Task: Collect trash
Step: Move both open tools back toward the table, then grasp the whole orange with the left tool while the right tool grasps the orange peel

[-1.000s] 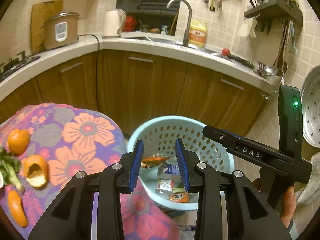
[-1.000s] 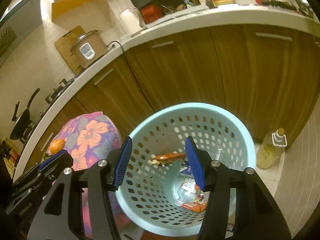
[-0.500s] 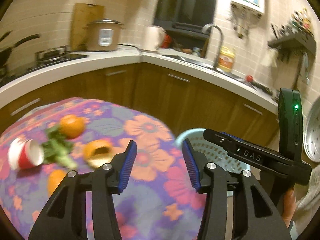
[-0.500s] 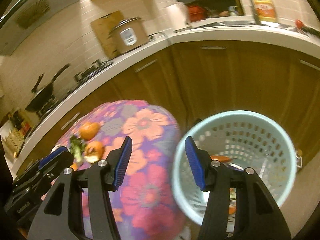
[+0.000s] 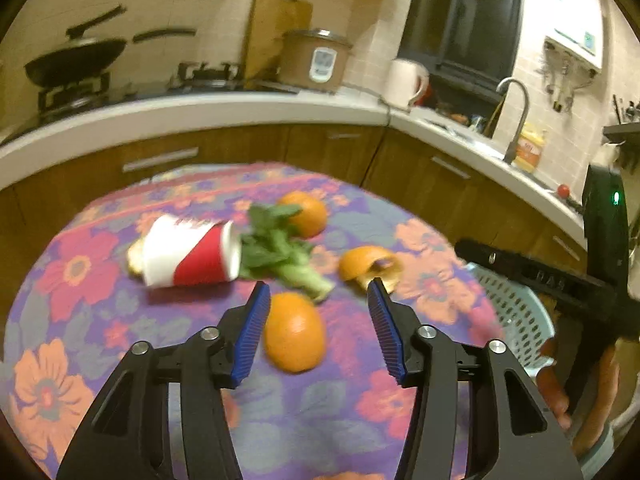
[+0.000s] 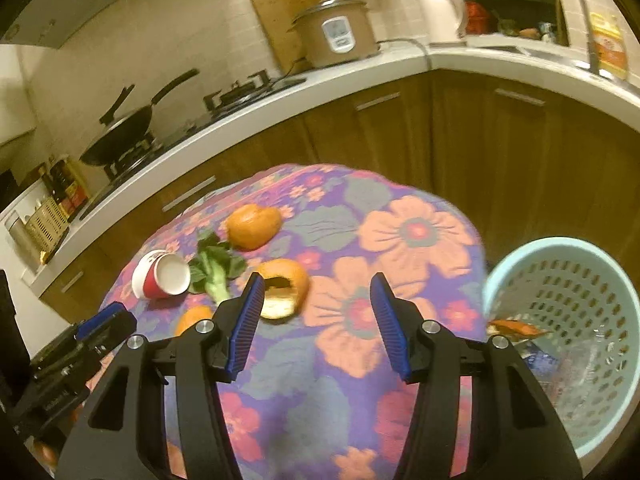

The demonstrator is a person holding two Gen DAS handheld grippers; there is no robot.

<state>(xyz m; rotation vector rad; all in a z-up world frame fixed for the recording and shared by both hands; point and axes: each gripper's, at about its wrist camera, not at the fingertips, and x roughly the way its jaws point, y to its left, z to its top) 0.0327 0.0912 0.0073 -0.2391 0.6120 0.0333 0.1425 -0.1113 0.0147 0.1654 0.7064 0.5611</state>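
Observation:
A round table with a flowered cloth (image 5: pixel 120 340) (image 6: pixel 400 240) holds trash: a tipped red and white paper cup (image 5: pixel 188 256) (image 6: pixel 160 276), a green leafy vegetable scrap (image 5: pixel 280 256) (image 6: pixel 214 270) and three orange peel pieces (image 5: pixel 294 338) (image 5: pixel 370 266) (image 5: pixel 306 212). My left gripper (image 5: pixel 318 338) is open and empty, just above the nearest peel. My right gripper (image 6: pixel 316 330) is open and empty over the cloth, its left finger beside a hollow peel (image 6: pixel 284 288). A light blue perforated basket (image 6: pixel 576 328) (image 5: pixel 516 316) with wrappers stands right of the table.
Wooden cabinets under a white counter (image 6: pixel 280 92) curve behind the table. On the counter stand a wok on a stove (image 5: pixel 76 60), a rice cooker (image 5: pixel 316 60), a kettle (image 5: pixel 406 80) and a sink tap (image 5: pixel 516 116). The left gripper's body shows in the right wrist view (image 6: pixel 60 364).
Both grippers have swung left, away from the basket and over the table. The left gripper's jaws have opened wider. The table trash has come into close view.

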